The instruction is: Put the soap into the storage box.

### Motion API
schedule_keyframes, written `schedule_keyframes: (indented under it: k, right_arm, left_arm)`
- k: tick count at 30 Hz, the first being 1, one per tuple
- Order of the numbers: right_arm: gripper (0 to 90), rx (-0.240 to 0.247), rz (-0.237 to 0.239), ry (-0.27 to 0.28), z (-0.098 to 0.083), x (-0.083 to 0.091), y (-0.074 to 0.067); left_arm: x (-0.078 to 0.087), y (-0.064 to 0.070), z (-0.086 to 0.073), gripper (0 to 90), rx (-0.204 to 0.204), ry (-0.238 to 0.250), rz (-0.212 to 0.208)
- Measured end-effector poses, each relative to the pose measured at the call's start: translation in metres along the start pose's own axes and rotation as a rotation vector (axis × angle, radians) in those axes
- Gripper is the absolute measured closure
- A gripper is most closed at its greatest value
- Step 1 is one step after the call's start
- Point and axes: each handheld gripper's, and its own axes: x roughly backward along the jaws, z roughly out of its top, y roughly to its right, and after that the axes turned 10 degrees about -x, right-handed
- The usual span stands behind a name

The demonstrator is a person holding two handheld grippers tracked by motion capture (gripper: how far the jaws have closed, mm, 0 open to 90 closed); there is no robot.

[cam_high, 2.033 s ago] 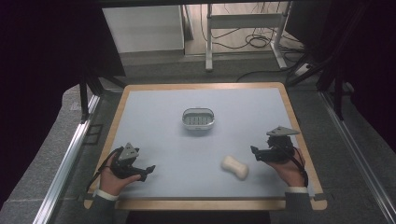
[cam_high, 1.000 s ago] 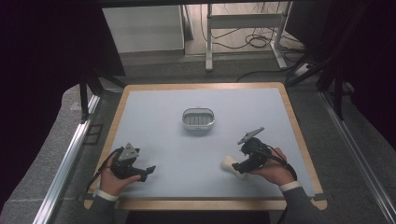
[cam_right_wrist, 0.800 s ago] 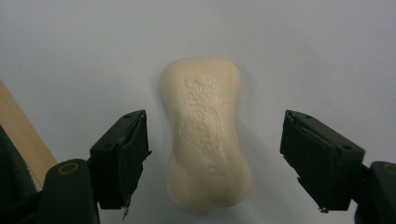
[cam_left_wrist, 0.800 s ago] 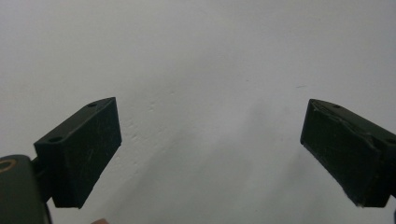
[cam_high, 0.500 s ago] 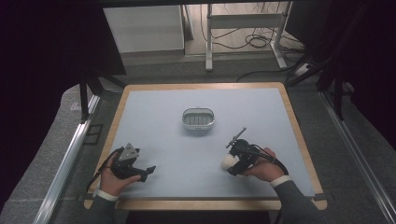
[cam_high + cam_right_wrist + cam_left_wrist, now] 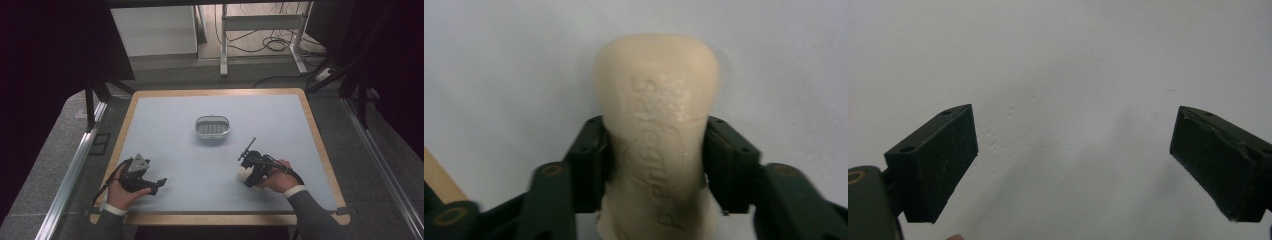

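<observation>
- Two jaws of the right gripper [image 6: 656, 150] squeeze the narrow middle of the soap bar [image 6: 658, 125], likely so it cannot slip.
- The soap lies on the table [image 6: 175, 125], near the soap dish [image 6: 212, 127].
- The left gripper [image 6: 1073, 165] rests wide open, holding nothing.

Surroundings sitting beyond the table [image 6: 165, 130]
Behind the table, cables [image 6: 272, 45] are trailing beside a metal stand [image 6: 260, 22]; a white panel [image 6: 152, 30] is standing alongside.

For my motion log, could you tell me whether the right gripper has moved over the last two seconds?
Yes. The right gripper moved left, away from the table's right wooden edge, onto the soap bar, which its jaws now clamp.
</observation>
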Motion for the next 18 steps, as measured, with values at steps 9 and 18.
schedule_keyframes:
  k: [9,18]
  right_arm:
    - [49.5,-0.002,-0.024,-0.018,0.002,0.002,-0.001]
    - [49.6,0.008,-0.02,0.029,0.005,0.022,0.002]
  left_arm:
    - [0.0,0.0,0.0,5.6,0.0,0.0,0.0]
    - [-0.001,0.0,0.0,5.6,0.0,-0.003,-0.001]
